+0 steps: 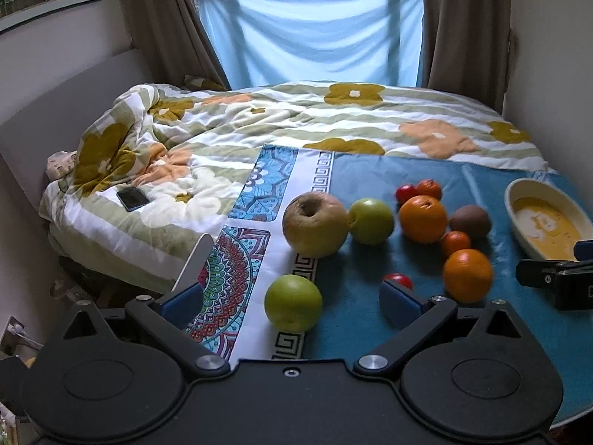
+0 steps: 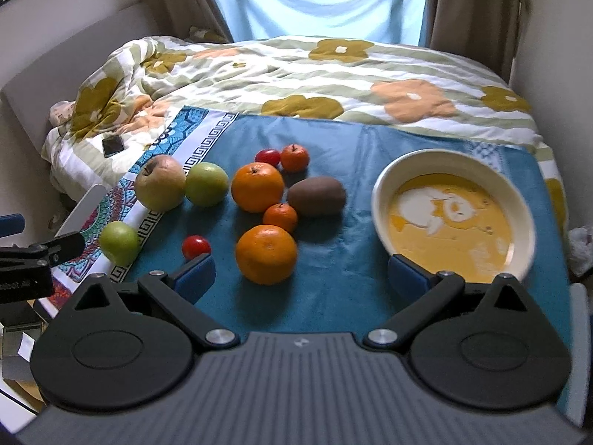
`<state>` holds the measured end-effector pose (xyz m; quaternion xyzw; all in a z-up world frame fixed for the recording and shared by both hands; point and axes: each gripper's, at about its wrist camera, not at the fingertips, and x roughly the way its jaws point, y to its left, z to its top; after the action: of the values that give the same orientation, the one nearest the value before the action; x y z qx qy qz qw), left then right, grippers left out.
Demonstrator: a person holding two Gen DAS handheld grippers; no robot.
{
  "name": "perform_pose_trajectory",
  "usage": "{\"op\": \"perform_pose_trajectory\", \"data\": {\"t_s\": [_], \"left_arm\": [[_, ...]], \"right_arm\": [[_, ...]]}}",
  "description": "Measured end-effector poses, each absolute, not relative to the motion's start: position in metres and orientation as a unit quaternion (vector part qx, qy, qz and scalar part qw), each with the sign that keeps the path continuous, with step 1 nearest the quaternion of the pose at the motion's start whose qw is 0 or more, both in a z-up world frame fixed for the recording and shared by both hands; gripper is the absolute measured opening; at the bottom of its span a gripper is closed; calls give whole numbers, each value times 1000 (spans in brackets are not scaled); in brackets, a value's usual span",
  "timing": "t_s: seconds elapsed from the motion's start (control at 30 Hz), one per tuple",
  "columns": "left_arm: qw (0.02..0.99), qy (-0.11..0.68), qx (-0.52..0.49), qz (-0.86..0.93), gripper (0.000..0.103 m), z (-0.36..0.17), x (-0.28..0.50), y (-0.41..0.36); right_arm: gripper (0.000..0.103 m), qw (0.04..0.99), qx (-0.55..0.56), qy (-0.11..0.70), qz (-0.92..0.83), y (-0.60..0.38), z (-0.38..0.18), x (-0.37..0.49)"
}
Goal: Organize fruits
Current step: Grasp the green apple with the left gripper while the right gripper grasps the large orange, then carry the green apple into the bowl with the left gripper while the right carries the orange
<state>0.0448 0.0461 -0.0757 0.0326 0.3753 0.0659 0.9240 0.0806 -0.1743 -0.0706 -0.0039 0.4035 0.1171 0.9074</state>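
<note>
Your left hand-held gripper (image 1: 291, 306) is released, with its blue pads wide apart and nothing between them. Just in front of it, between the pads, a green apple (image 1: 293, 303) lies on the patterned cloth (image 1: 237, 259) that covers the desk. Further ahead of this gripper a big yellowish apple (image 1: 315, 223) touches a second green apple (image 1: 371, 221). Beside its right pad a small red tomato (image 1: 398, 280) is partly hidden.

Your right hand-held gripper (image 2: 300, 278) is also released and holds nothing. Just ahead of it, toward its left pad, sits an orange (image 2: 266, 254), with a small mandarin (image 2: 280, 217), another orange (image 2: 257, 187) and a brown kiwi (image 2: 317, 195) further ahead. The oval dish (image 2: 385, 181), cream with a yellow inside, stands ahead of its right pad, very near to it.
</note>
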Motion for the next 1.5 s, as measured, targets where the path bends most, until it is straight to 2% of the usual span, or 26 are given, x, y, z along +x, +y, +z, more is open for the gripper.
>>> {"op": "perform_pose_trajectory", "data": {"t_s": [0.27, 0.37, 0.67, 0.7, 0.73, 0.93, 1.07, 1.5], "left_arm": [[915, 399, 48, 44, 95, -119, 74, 58], [910, 410, 50, 32, 89, -131, 84, 60], [900, 433, 49, 6, 66, -147, 99, 64], [899, 434, 48, 5, 60, -149, 100, 65], [899, 436, 49, 7, 58, -149, 100, 66], [901, 429, 60, -3, 58, -150, 99, 67], [903, 425, 66, -10, 58, -151, 97, 66], [904, 422, 59, -32, 57, -141, 85, 67]], "right_arm": [[103, 900, 2, 420, 112, -148, -114, 109], [103, 898, 8, 427, 109, -141, -125, 117], [103, 892, 16, 443, 94, -126, -139, 131], [101, 892, 15, 443, 93, -124, -140, 131], [100, 892, 14, 443, 92, -123, -141, 132], [91, 890, 18, 448, 84, -118, -144, 134], [76, 892, 13, 447, 69, -117, -145, 135], [74, 897, 21, 437, 62, -120, -139, 123]]}}
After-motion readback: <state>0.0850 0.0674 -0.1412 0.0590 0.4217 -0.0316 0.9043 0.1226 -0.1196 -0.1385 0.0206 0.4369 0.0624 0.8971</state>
